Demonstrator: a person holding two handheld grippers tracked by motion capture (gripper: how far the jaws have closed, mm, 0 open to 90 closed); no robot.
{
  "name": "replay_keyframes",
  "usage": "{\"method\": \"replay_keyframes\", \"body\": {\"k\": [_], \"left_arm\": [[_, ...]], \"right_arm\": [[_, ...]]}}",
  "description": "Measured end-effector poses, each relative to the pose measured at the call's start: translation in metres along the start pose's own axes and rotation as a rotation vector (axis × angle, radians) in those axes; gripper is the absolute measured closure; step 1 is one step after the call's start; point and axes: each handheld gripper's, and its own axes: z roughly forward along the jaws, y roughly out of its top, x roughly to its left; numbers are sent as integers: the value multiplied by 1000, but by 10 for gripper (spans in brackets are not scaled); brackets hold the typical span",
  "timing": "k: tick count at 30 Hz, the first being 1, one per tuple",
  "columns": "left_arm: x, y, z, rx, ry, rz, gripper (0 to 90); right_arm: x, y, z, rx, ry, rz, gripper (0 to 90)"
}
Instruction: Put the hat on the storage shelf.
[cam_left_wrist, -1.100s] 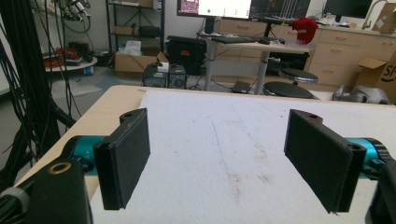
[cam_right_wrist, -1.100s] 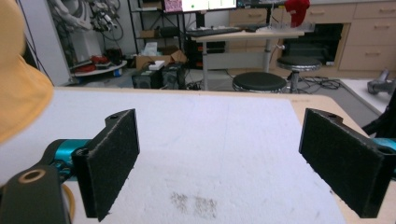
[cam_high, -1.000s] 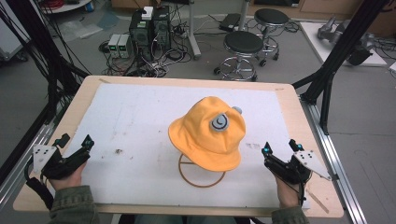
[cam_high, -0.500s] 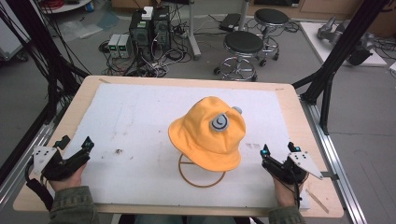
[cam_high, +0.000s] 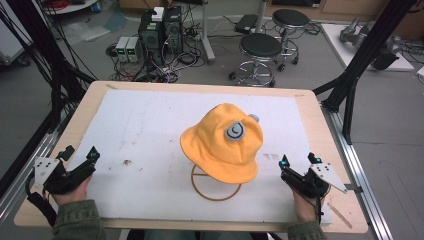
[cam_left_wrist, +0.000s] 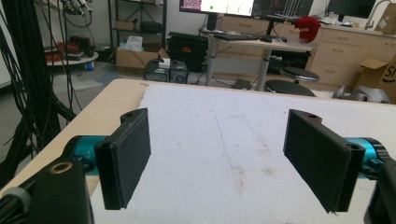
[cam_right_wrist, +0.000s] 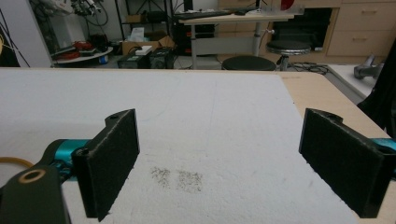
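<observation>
A yellow bucket hat (cam_high: 220, 147) with a round grey badge (cam_high: 235, 131) on its crown sits on a stand in the middle of the white mat. The stand's thin ring base (cam_high: 216, 184) shows under the hat's near brim. My left gripper (cam_high: 81, 151) rests at the near left corner of the mat, far from the hat. Its jaws are wide open over bare mat (cam_left_wrist: 219, 149). My right gripper (cam_high: 298, 160) lies just right of the hat's brim, also open with nothing between its pads (cam_right_wrist: 219, 154). A sliver of the ring (cam_right_wrist: 8, 160) shows at the left edge of the right gripper view.
The white mat (cam_high: 150, 120) covers most of a wooden table (cam_high: 67, 132). Black frame struts (cam_high: 350, 75) stand at both sides. Stools (cam_high: 260, 47) and computer boxes (cam_high: 160, 30) are on the floor beyond the far edge.
My right gripper has drifted slightly toward the near edge. The hat and my left gripper have stayed put.
</observation>
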Motion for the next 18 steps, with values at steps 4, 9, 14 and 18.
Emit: {"method": "replay_keyframes", "body": {"k": [4,9,14,18], "left_arm": [[1,0,0,0,0,-5,233],[1,-1,2,15,-5,-4,234],[1,-2,4,40,-11,10,230],[0,-3,4,47,-15,18,226]], "right_arm": [[1,0,0,-1,5,-6,112],[1,0,1,-2,9,-16,112],[3,-1,1,4,15,-28,112],[2,-1,2,4,14,-33,112]]}}
